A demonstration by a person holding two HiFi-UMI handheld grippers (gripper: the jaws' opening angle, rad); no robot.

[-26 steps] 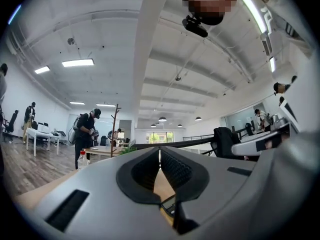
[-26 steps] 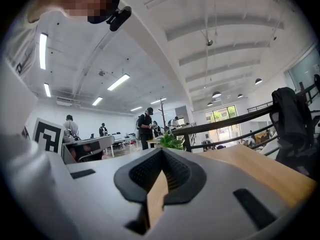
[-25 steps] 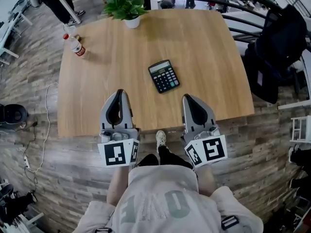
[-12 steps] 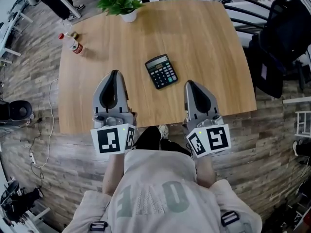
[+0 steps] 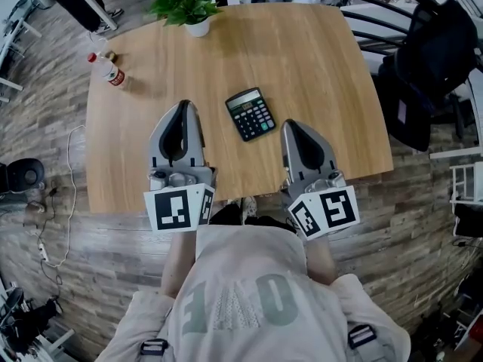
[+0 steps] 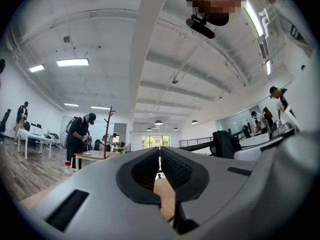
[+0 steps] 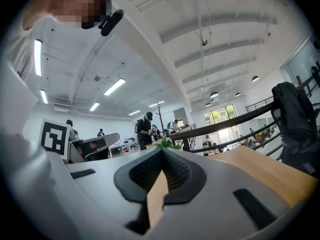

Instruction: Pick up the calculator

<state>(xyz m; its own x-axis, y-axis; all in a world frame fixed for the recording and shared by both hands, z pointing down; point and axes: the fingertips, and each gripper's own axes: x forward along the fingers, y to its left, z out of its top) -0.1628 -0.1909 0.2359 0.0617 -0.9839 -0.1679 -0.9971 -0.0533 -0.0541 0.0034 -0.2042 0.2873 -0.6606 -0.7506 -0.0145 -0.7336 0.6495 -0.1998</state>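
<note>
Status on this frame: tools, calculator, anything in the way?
Left tool shut, empty. Right tool shut, empty. Black desk calculator flat on wooden table, ahead between both tools, untouched. Nothing blocking; clear plastic bottle and potted plant far off.

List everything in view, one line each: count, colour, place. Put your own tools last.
table: one, light wood, centre of the head view
calculator: one, black with a pale display, on the table ahead of both tools, touching neither
potted plant: one, green leaves in a white pot, far table edge
bottle: one, clear with red cap and label, far left of the table
jacket: one, black, hung right of the table
cable: one, white, on the floor left of the table
left tool: one, grey, jaws together, empty, over the near table edge
right tool: one, grey, jaws together, empty, over the near table edge
</note>
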